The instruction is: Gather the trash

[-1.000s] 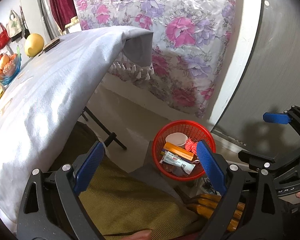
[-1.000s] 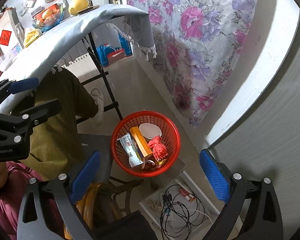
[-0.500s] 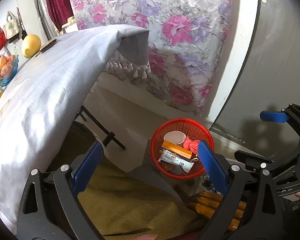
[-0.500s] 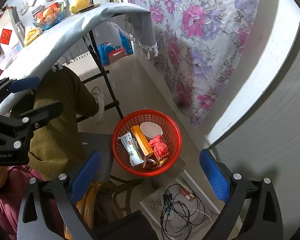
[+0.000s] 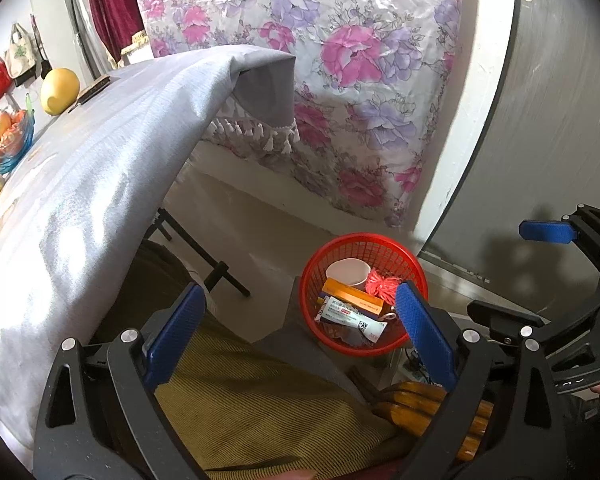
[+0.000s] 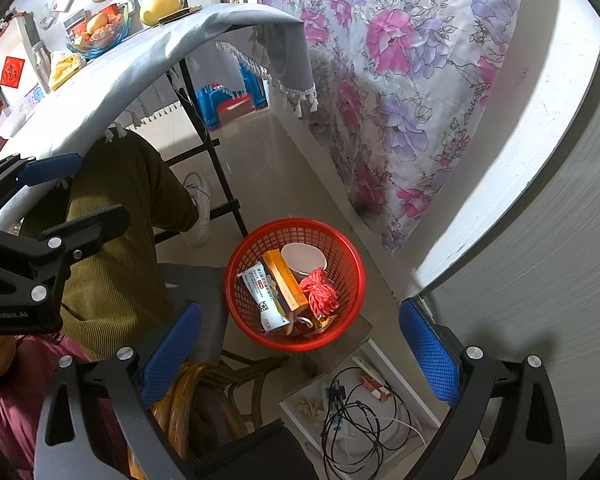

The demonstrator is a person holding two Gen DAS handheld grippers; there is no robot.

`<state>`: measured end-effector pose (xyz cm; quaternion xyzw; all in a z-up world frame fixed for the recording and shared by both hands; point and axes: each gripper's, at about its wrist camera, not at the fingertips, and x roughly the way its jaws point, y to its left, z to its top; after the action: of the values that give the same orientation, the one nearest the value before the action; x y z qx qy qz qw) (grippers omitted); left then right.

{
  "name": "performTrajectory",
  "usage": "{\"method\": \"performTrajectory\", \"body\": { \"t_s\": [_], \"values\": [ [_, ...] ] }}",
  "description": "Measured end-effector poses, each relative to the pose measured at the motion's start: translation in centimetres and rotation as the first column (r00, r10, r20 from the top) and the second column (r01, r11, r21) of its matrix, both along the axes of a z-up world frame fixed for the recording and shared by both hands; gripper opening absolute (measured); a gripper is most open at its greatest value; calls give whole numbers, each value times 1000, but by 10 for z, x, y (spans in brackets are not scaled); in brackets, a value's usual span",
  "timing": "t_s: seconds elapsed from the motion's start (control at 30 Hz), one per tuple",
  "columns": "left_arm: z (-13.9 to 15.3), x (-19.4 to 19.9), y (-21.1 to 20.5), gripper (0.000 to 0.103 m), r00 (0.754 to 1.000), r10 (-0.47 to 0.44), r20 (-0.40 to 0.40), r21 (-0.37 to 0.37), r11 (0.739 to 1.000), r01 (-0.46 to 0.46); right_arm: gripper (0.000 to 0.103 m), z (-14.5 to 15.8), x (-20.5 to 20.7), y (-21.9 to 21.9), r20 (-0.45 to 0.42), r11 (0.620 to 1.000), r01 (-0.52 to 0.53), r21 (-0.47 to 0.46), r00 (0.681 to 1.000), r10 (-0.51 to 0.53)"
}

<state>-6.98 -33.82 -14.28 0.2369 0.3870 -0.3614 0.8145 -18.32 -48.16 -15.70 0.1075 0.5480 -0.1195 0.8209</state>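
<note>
Shifted slightly right since a second ago: red basket [image 6: 296,284] on floor beside chair, holding cup [image 6: 303,258], orange box [image 6: 284,282], white packet [image 6: 260,294], red yarn [image 6: 320,292]. Left gripper [image 5: 296,324] and right gripper [image 6: 300,340] spread wide, empty, above.

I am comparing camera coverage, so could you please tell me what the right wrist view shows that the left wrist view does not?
Only the right wrist view shows the tangled black cables in a white tray, the blue stool under the table and a white shoe. Only the left wrist view shows the dark red curtain. Both show the red basket holding a white cup, an orange box and red string.
</note>
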Motion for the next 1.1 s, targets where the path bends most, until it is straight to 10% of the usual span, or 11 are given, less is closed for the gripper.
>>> {"method": "performTrajectory", "body": {
  "t_s": [1.1],
  "values": [
    [-10, -4, -3, 93, 999, -42, -30, 48, 998, 44, 97, -1, 0, 1, -3, 1000, 0, 1, 1000, 0]
  ]
}}
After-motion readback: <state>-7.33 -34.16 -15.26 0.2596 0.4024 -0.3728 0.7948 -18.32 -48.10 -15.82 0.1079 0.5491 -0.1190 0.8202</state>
